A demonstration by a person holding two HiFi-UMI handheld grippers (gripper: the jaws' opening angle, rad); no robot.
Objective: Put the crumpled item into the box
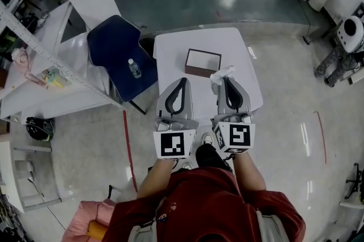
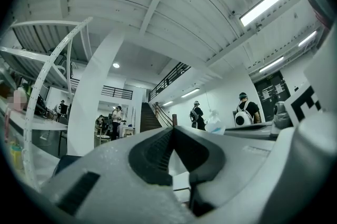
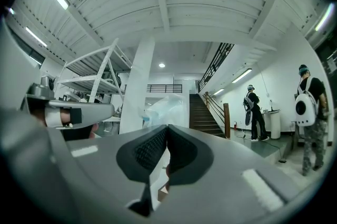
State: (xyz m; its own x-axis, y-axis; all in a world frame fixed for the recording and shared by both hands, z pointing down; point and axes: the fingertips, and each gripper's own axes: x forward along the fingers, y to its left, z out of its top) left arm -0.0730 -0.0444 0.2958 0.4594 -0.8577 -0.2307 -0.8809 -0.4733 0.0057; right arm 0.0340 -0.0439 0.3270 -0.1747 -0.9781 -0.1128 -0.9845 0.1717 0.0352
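Observation:
A brown box with a white inside stands open on the white table. My right gripper is shut on the crumpled item, a wad of clear plastic, just right of the box and raised above the table. In the right gripper view the crumpled item sticks up past the closed tips of the right gripper. My left gripper hovers near the box's front left corner, shut and holding nothing. The left gripper view shows the left gripper with its jaws pressed together and the crumpled item off to the right.
A dark blue chair with a water bottle on its seat stands left of the table. White shelving runs along the far left. People stand at the far right. A staircase rises beyond.

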